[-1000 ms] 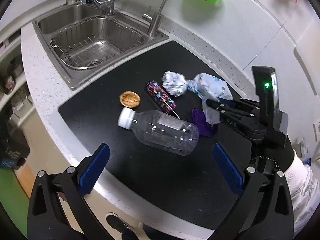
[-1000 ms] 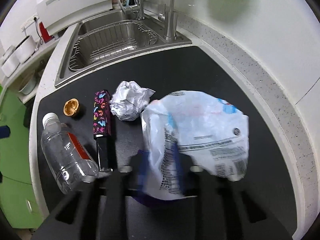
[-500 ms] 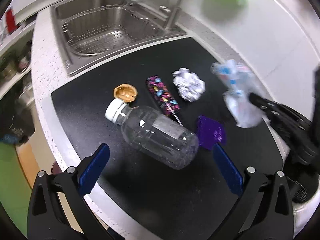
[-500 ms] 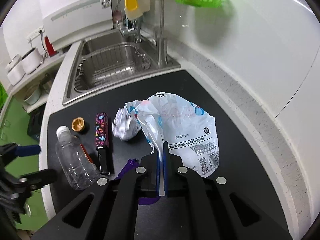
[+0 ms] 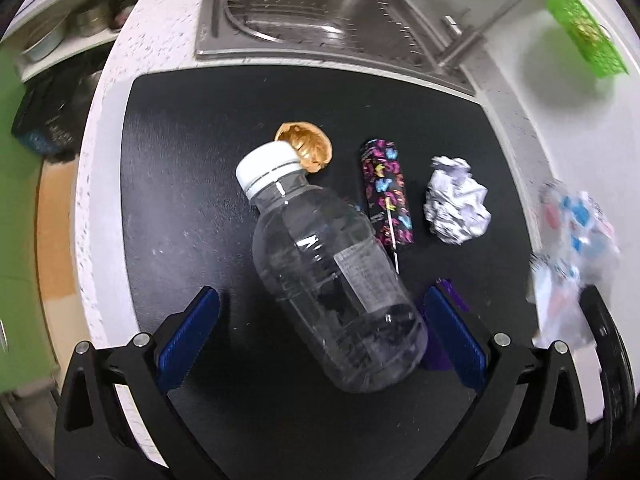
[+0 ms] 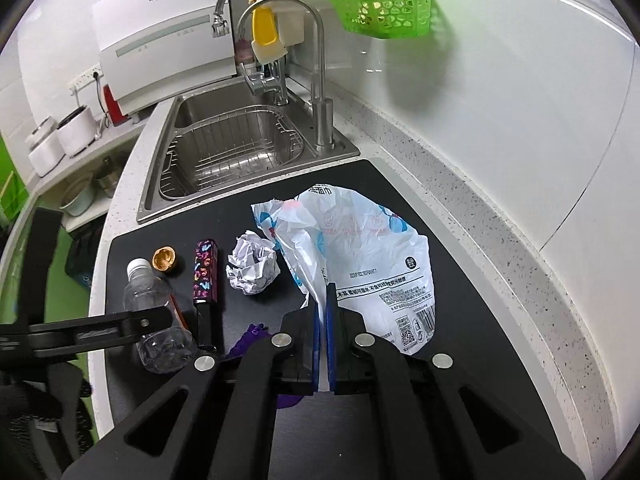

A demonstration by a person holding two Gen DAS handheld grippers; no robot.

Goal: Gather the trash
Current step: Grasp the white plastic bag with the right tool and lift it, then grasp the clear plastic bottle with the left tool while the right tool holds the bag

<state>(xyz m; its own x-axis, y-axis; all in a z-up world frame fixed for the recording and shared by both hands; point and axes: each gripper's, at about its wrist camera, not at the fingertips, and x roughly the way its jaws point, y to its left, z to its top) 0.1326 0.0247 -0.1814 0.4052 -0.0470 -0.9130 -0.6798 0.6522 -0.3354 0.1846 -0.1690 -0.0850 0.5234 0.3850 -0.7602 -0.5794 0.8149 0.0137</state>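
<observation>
A black mat point(image 6: 460, 280) lies on a white speckled counter point(image 6: 500, 232), just beside a steel sink point(image 6: 228, 148) with a wire basket in it. Trash is spread over the mat.

The right gripper point(image 6: 323, 300) is closed tight, its two blue pads pinching an edge of a white plastic bag point(image 6: 360, 248) with blue print. The bag hangs up from the pinch and billows toward the wall; whether any of it touches the mat cannot be told. In the left wrist view the bag point(image 5: 568, 248) is a blur at the right edge.

The left gripper point(image 5: 320, 344) points steeply down with its jaws wide apart, one blue pad on each side of a clear bottle point(image 5: 332, 284). The pads do not touch it. The bottle lies on its side on the mat, white cap point(image 5: 268, 168) pointing toward the sink.

Just beyond the cap sits a brown nutshell half point(image 5: 306, 146), hollow side up. Right of the bottle lies a dark tube point(image 5: 386, 192) with bright pink and blue marks, a thin stick at its near end. Further right is a ball of crumpled white paper point(image 5: 456, 200), apart from the tube. A purple scrap point(image 5: 450, 292) shows behind the left gripper's right pad, near the bottle's base.

A green basket point(image 6: 382, 10) hangs on the white wall above the counter. A tall faucet point(image 6: 316, 80) stands at the sink's rim.
</observation>
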